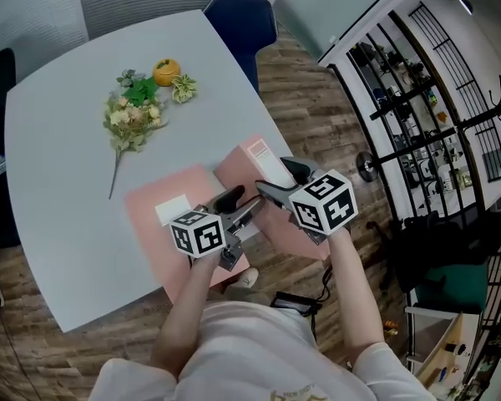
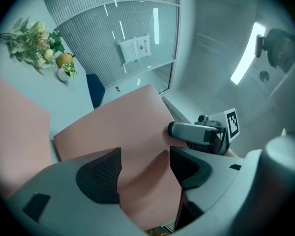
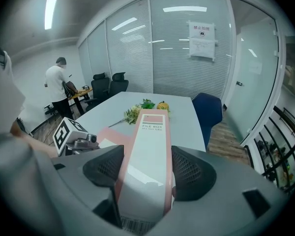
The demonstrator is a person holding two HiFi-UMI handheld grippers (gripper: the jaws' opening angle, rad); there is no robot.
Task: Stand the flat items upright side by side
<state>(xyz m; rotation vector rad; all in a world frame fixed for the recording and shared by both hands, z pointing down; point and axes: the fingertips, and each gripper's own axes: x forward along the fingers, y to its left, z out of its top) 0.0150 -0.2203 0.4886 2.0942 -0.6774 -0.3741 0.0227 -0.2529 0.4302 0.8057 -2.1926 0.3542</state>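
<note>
L gripper point(image 2: 145, 159); R gripper point(image 3: 146, 156); both jaws tight

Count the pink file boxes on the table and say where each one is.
2. One flat file box lies near the table's front edge; the tilted file box is to its right, gripped by the right claw. None appears hidden.

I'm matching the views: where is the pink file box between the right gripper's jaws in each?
Head view: file box, centre right, at the table's edge.
Left gripper view: centre, its broad pink face.
Right gripper view: centre, spine towards the camera.
Shared landmark: the flower bunch on the table.
</note>
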